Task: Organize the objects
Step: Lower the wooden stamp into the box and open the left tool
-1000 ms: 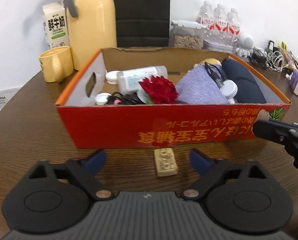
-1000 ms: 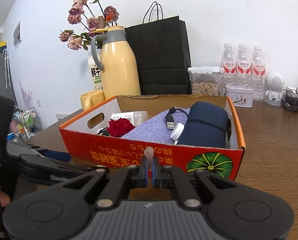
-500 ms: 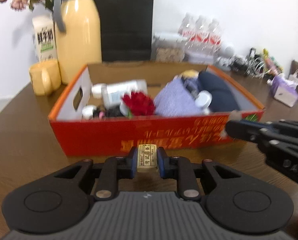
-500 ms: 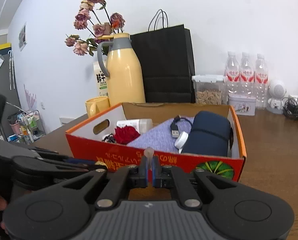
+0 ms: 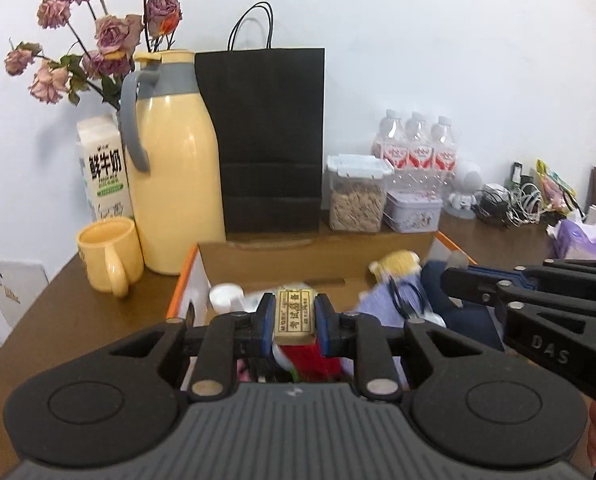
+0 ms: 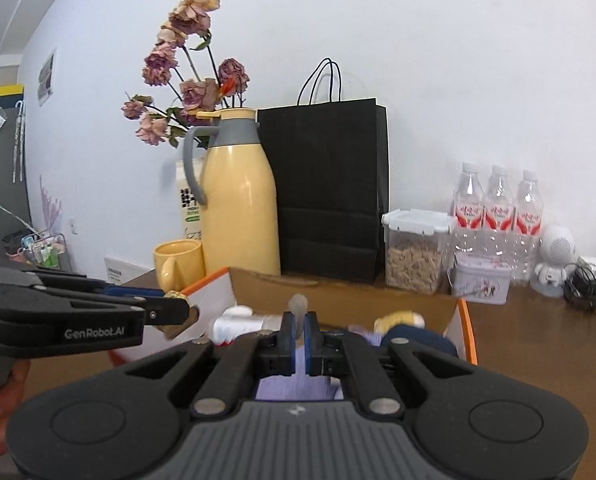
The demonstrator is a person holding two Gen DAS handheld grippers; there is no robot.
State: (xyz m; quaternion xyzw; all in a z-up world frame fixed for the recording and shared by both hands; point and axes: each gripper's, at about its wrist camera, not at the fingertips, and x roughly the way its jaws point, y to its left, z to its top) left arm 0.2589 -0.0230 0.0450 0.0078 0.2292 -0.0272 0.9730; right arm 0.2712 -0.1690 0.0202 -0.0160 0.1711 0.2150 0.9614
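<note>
A small tan block with printed characters [image 5: 294, 314] is lifted off the table, and my left gripper [image 5: 295, 307] is shut on it above the near edge of the orange cardboard box [image 5: 183, 280]. From the right wrist view the left gripper [image 6: 178, 313] and the tan block [image 6: 179, 323] hang over the box's left corner. My right gripper [image 6: 299, 330] is shut on a small pale translucent piece [image 6: 298, 303], over the box's right half [image 6: 464, 320]. The box holds a white bottle [image 6: 238, 325], purple cloth [image 5: 382, 300], a dark blue pouch [image 6: 414, 338] and a yellow plush [image 5: 398, 260].
Behind the box stand a yellow thermos jug [image 5: 174, 168], a yellow mug [image 5: 108, 254], a milk carton [image 5: 104, 168], a black paper bag [image 5: 266, 140], a snack container [image 5: 356, 196], a tin [image 5: 414, 212] and water bottles [image 5: 416, 148]. Cables [image 5: 510, 204] and tissues [image 5: 578, 236] lie at right.
My left gripper closed on the tan block that lay on the table before the box and raised it to the box's rim. The right gripper rose too, still shut.
</note>
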